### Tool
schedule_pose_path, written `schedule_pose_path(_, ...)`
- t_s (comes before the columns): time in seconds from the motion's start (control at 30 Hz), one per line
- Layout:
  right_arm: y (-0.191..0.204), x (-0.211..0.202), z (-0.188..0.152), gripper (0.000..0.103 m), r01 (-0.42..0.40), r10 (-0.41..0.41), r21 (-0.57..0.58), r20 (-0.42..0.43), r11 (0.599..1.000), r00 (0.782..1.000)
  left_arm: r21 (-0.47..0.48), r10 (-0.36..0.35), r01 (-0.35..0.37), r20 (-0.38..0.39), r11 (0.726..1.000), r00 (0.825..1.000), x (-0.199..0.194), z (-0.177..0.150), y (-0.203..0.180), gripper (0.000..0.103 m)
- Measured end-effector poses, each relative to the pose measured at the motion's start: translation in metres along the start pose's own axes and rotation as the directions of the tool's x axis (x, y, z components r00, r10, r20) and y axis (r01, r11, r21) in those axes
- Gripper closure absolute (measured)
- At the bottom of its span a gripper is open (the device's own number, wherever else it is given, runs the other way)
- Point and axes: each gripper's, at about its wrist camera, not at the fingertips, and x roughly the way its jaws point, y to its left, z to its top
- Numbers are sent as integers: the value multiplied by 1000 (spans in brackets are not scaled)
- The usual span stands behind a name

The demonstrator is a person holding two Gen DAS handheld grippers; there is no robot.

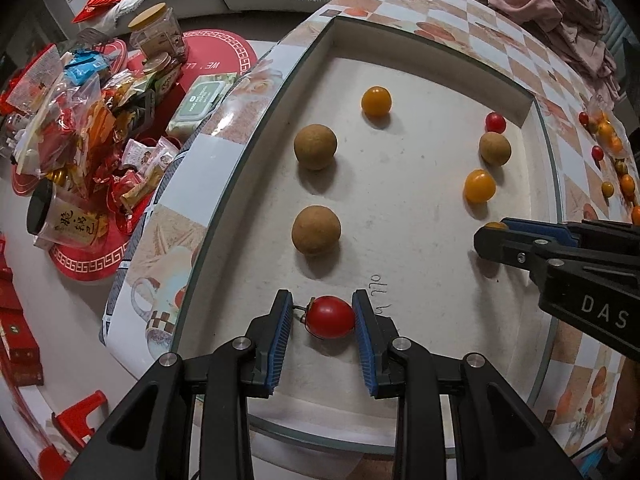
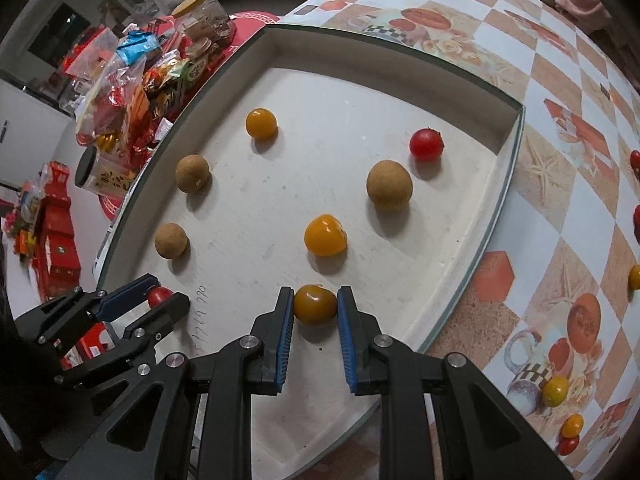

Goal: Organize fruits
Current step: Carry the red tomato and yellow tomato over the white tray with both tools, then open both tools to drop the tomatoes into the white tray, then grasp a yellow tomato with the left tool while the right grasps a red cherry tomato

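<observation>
White and shallow, a rectangular foam tray (image 1: 400,240) fills the centre of both wrist views, set on a glass-topped table with a checked orange-and-white cloth (image 2: 560,200). At the lower centre of the left view, the left gripper (image 1: 323,320) has its blue-padded jaws spread around a red cherry tomato with a dry stem (image 1: 330,317); the right pad touches the fruit, a gap shows at the left pad. At the lower centre of the right view, the right gripper (image 2: 316,306) pinches a dark orange cherry tomato (image 2: 315,304) between both pads, low over the tray floor.

Three brown round longans (image 1: 316,230) sit in the tray with two yellow-orange tomatoes (image 2: 325,235) and a small red tomato (image 2: 426,143) near the far right corner. In the left view the held orange fruit is almost wholly hidden behind the right tool's finger, at mid right.

Loose cherry tomatoes (image 2: 555,391) lie on the cloth at the right edge, some cut off by the frame. A heap of red snack packets and jars (image 1: 88,120) crowds the upper left, its labels too blurred to read. Handwriting on the tray floor is illegible.
</observation>
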Motion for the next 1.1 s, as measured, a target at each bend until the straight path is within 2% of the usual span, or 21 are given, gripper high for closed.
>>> schedule_pose_path(0.27, 3, 2, 1, 78, 3, -3, -17, 0, 1000, 1000, 26, 21, -22, 6, 999, 1000, 0, -1, -4, 69)
schedule_pose_path(0.3, 2, 2, 1, 78, -3, 3, -13, -1, 1000, 1000, 29, 28, -29, 7, 999, 1000, 0, 0, -4, 62)
schedule_pose_path(0.33, 1, 1, 2, 77, -10, 10, -7, -2, 1000, 1000, 32, 56, -56, 10, 998, 998, 0, 0, -4, 39)
schedule_pose_path(0.37, 0, 1, 2, 77, -18, 18, -3, -2, 1000, 1000, 30, 63, -63, 12, 998, 998, -1, 0, -3, 29)
schedule_pose_path(0.4, -1, 0, 2, 73, -20, 20, -1, 0, 1000, 1000, 23, 61, -62, 27, 998, 998, -3, 0, -1, 27)
schedule_pose_path(0.5, -4, -7, 1, 58, -31, 31, 5, 13, 1000, 999, 34, 63, -64, 21, 997, 998, -3, 1, 0, 27)
schedule_pose_path(0.63, -3, -17, 2, 47, -51, 50, 13, 38, 999, 998, 42, 66, -67, 12, 997, 998, -3, 2, -2, 27)
schedule_pose_path(0.7, -3, -24, 2, 30, -62, 61, 18, 56, 998, 997, 50, 64, -65, 9, 997, 998, -4, 4, -5, 27)
schedule_pose_path(0.77, -6, -34, 3, 22, -73, 70, 32, 87, 997, 994, 63, 65, -65, 7, 996, 998, -5, 5, -10, 27)
schedule_pose_path(1.1, -53, -74, -14, 22, -50, 17, 176, 182, 983, 983, 180, 31, -39, 43, 983, 999, -19, 21, -52, 27)
